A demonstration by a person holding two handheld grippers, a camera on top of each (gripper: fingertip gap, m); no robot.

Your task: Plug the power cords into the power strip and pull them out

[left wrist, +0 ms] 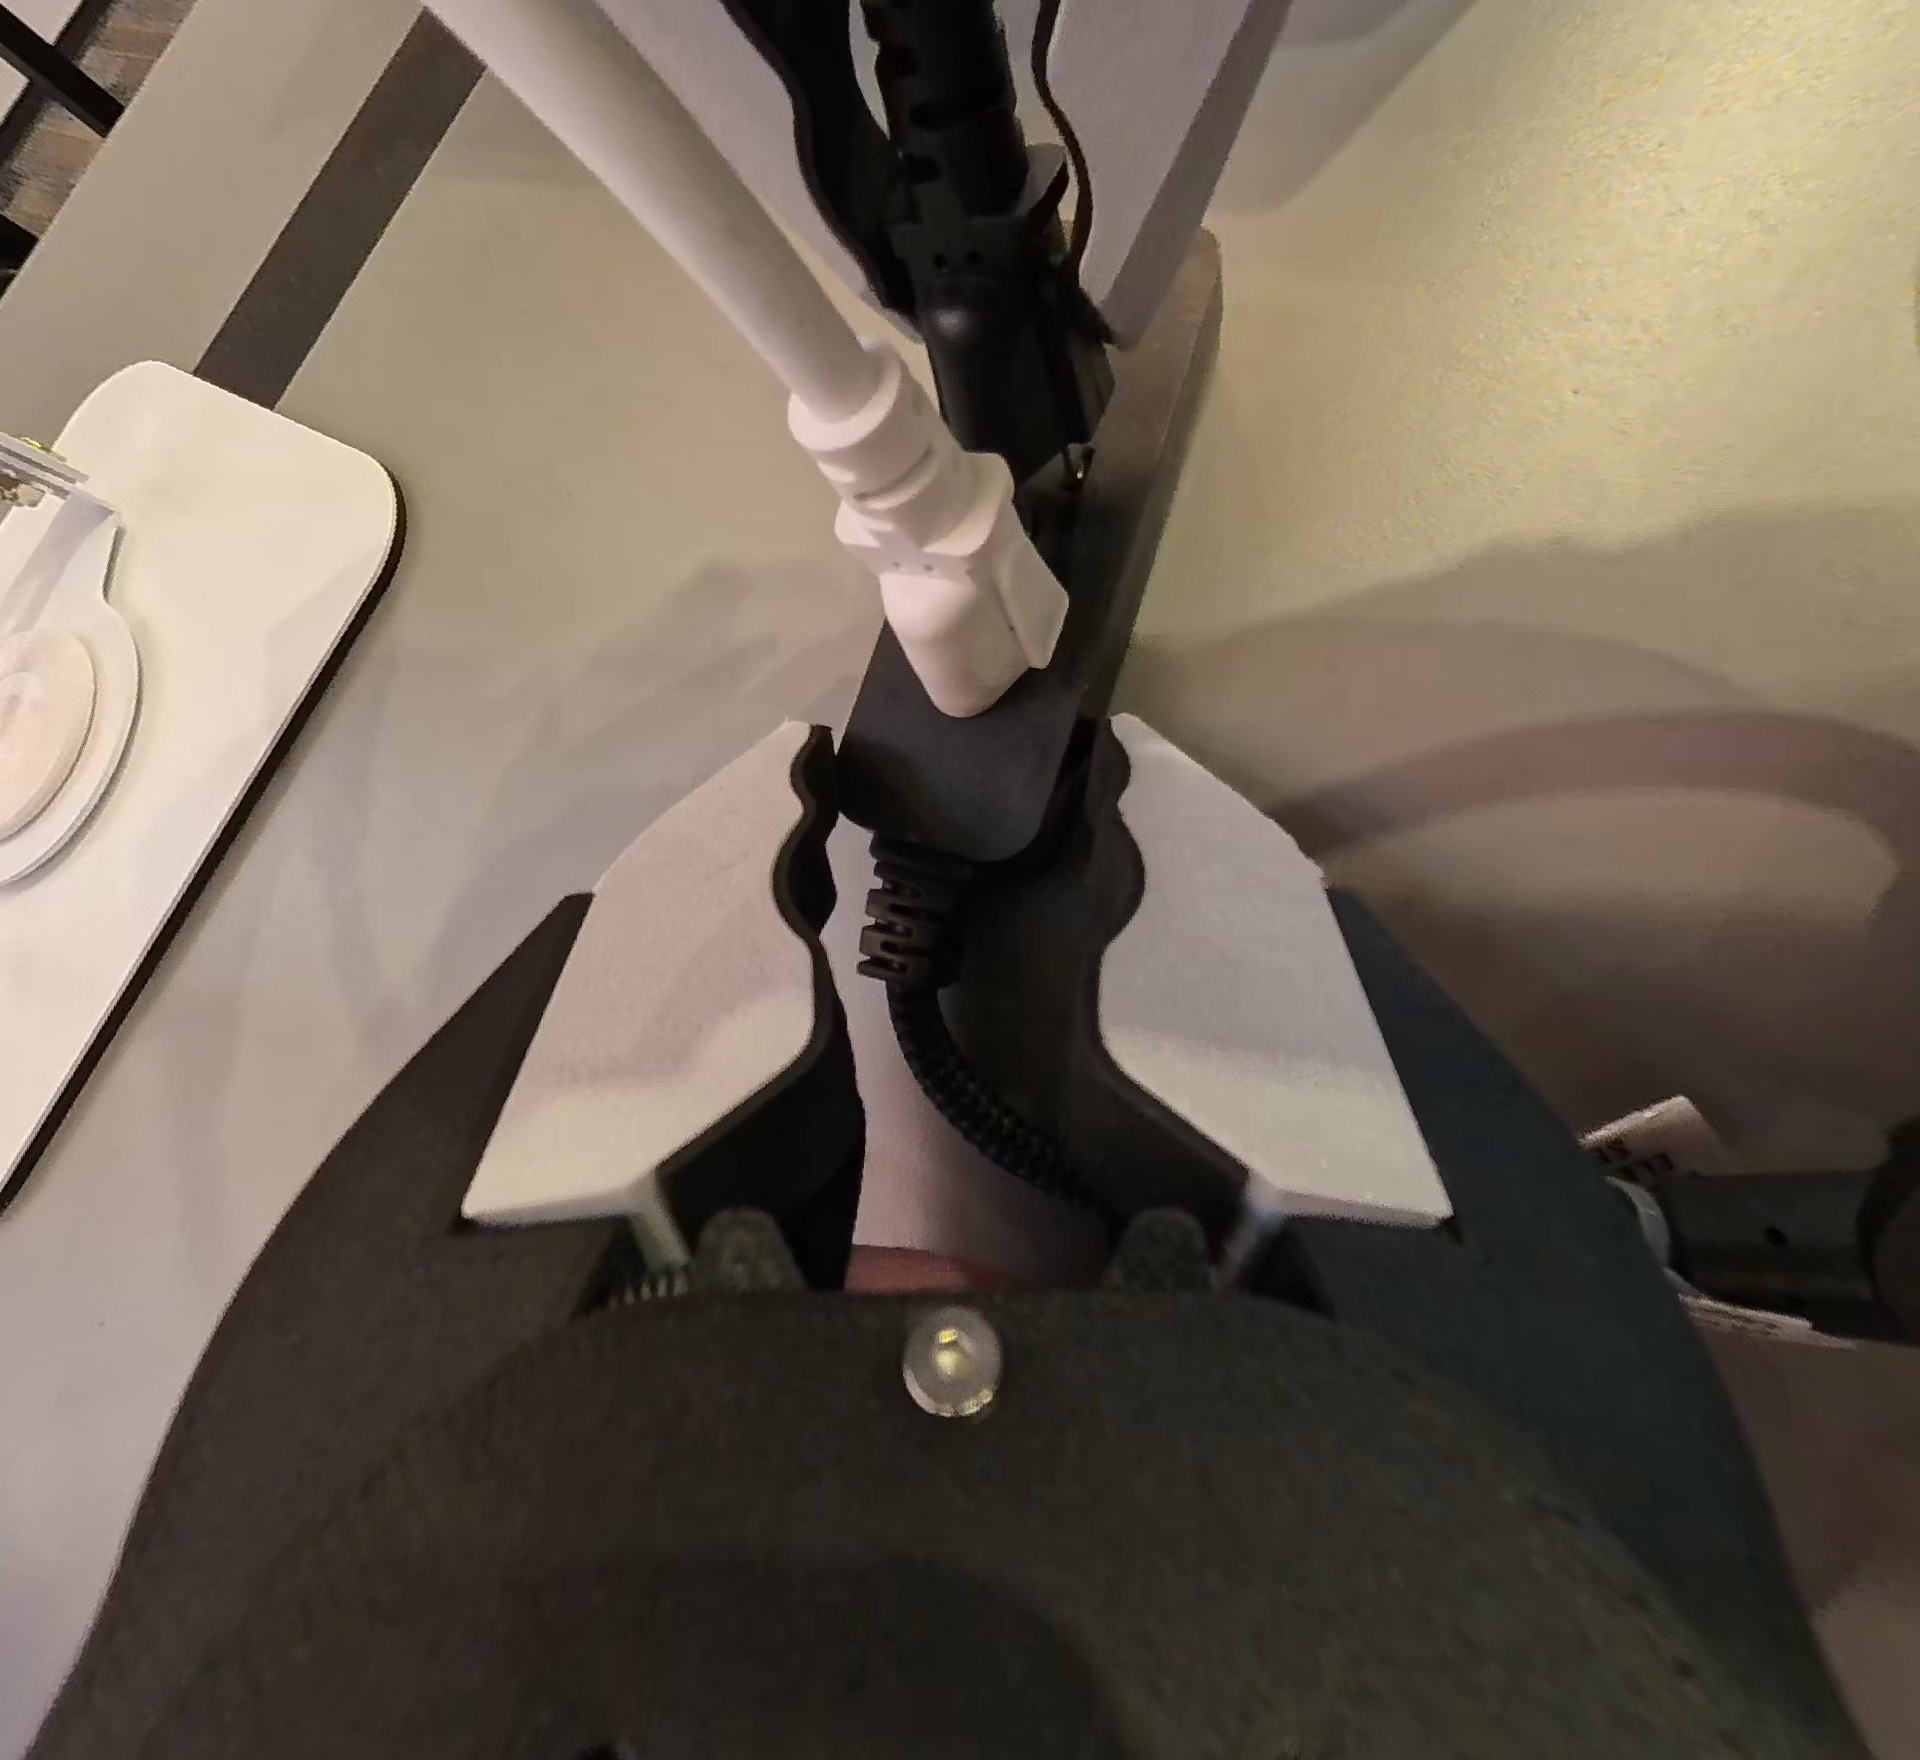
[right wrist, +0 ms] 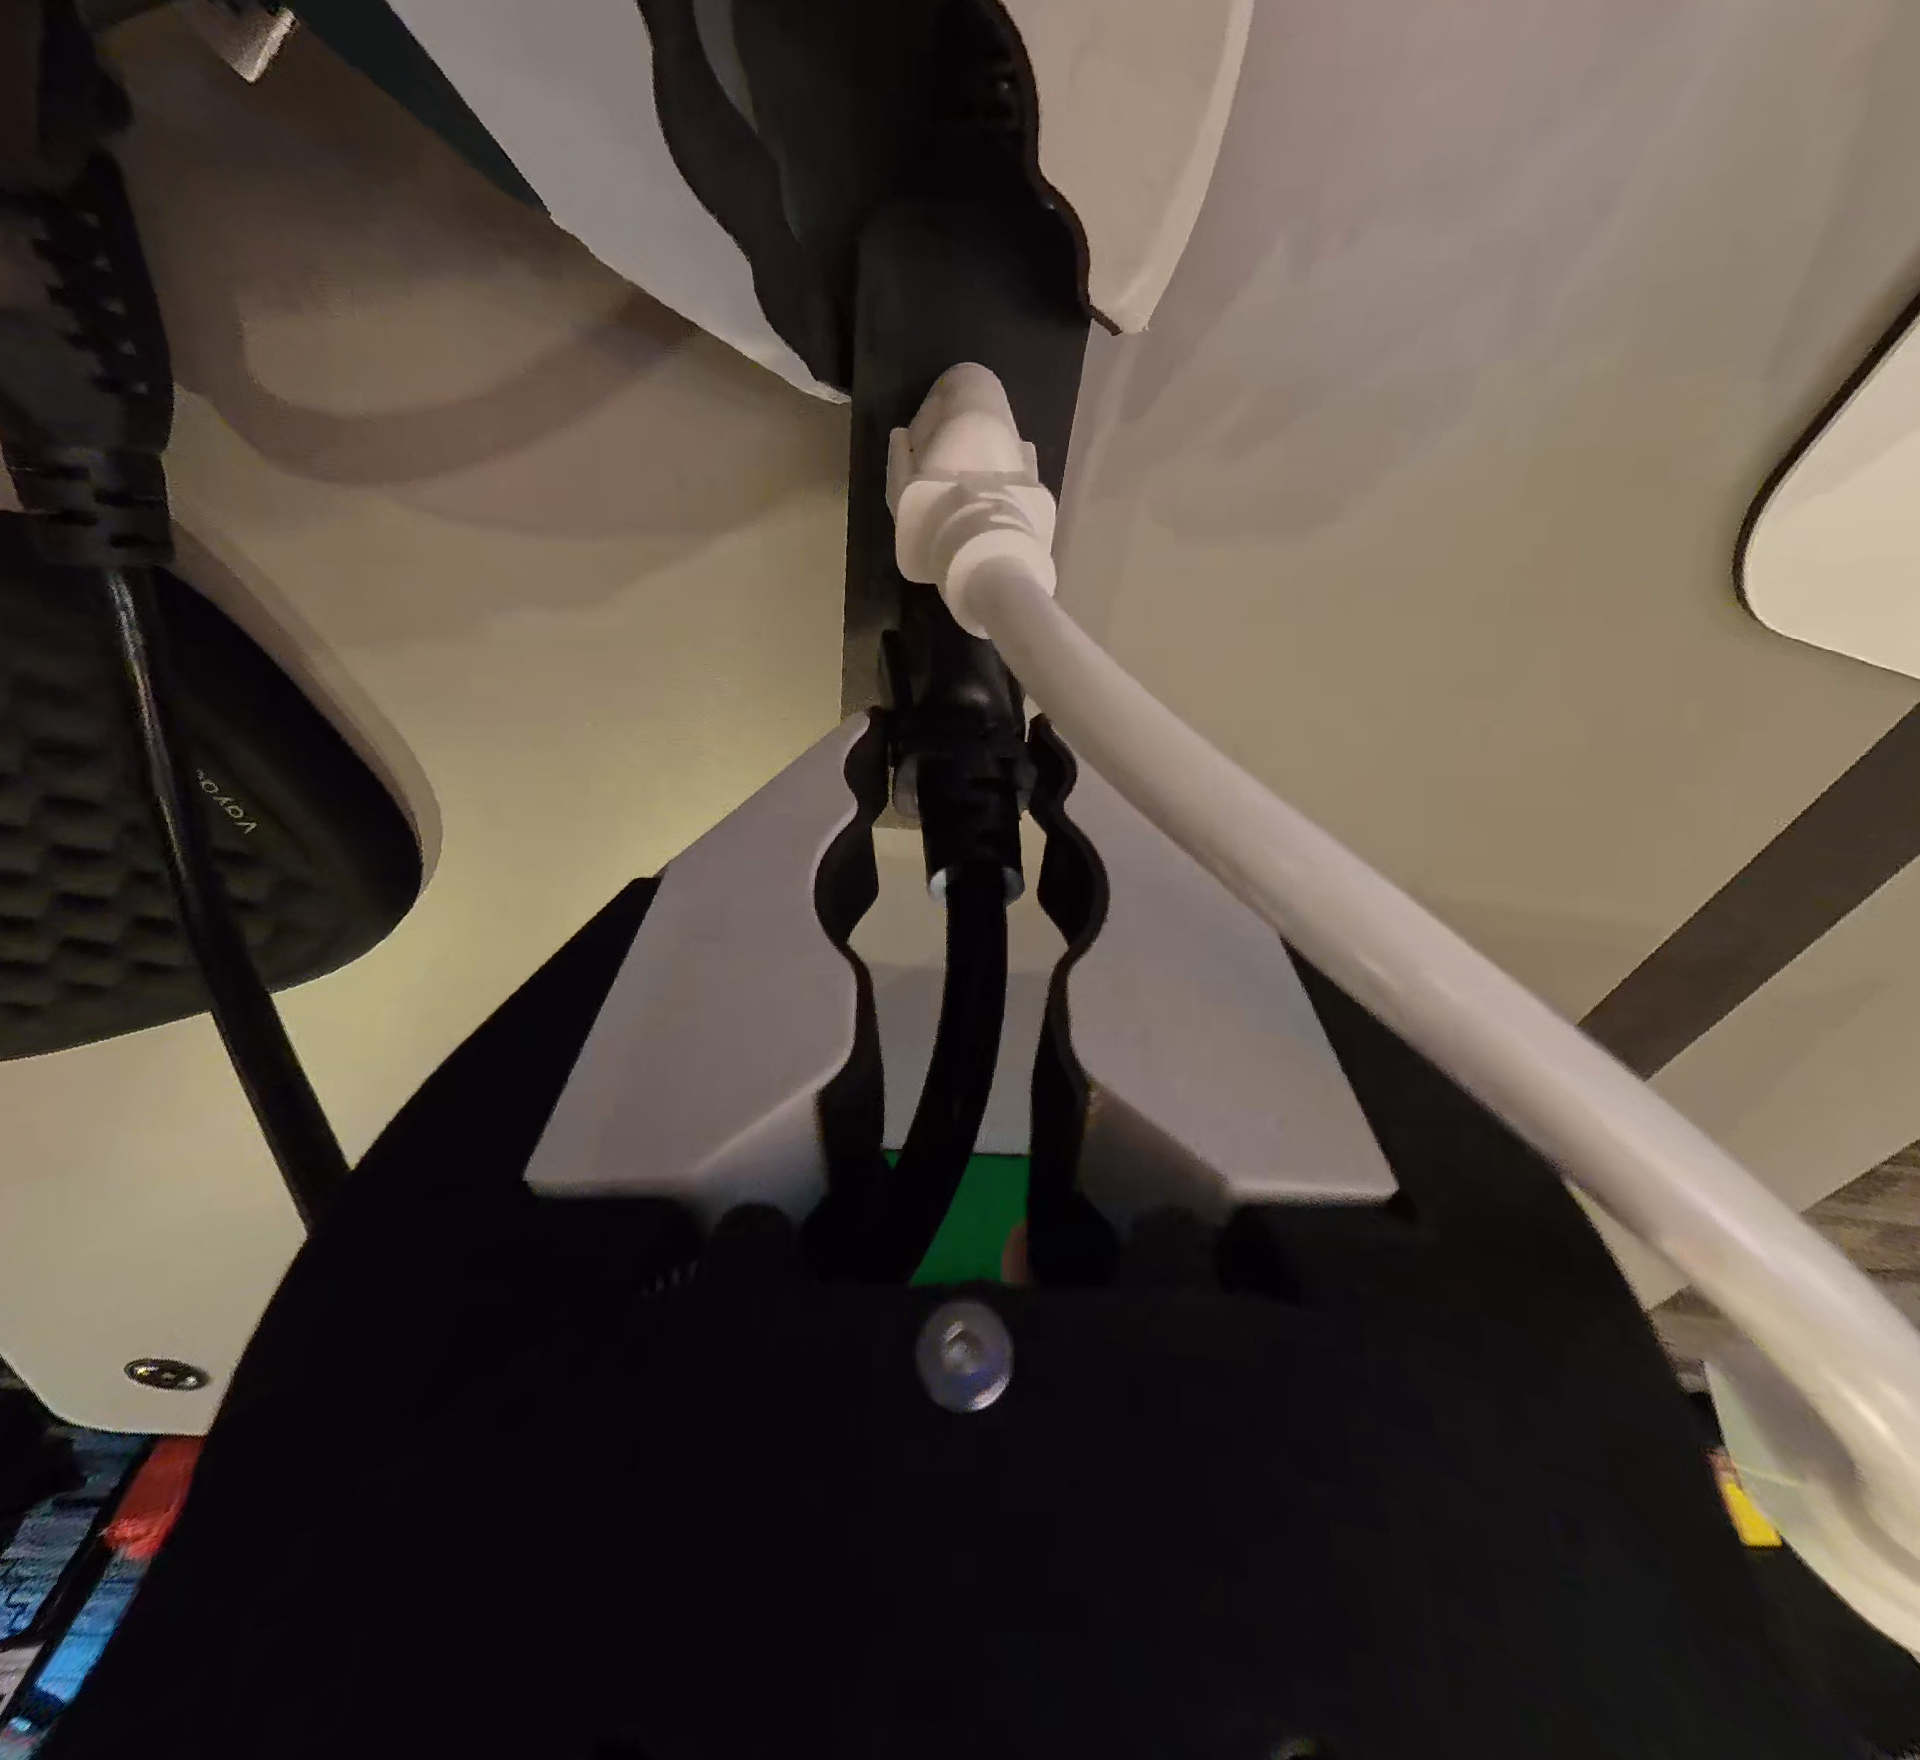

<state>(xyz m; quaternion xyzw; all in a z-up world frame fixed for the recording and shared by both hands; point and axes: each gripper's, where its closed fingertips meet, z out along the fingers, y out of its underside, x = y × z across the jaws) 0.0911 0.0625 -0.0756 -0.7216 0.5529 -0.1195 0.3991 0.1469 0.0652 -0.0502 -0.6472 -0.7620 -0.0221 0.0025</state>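
A black power strip point(left wrist: 971, 801) lies on the pale table. My left gripper point(left wrist: 961, 754) is shut on its near end, where its braided black cable point(left wrist: 966, 1087) comes out. A white plug point(left wrist: 951, 567) sits in the strip, and its thick white cord point(left wrist: 665, 152) runs off to the upper left. Beyond it, my right gripper point(right wrist: 956, 744) is shut on a black plug point(right wrist: 961, 765) at the strip point(right wrist: 966, 318). I cannot tell how deep that plug sits. The white plug point(right wrist: 971, 484) and the black plug point(left wrist: 961, 297) each show from the opposite side too.
A white board point(left wrist: 239, 588) with a round white device lies left of the strip; it also shows in the right wrist view point(right wrist: 1849, 515). A black textured object point(right wrist: 135, 858) and a thin black cable point(right wrist: 208, 889) lie on the other side. A dark stripe point(left wrist: 343, 183) crosses the table. The grippers' ends are close to 6 cm from one another.
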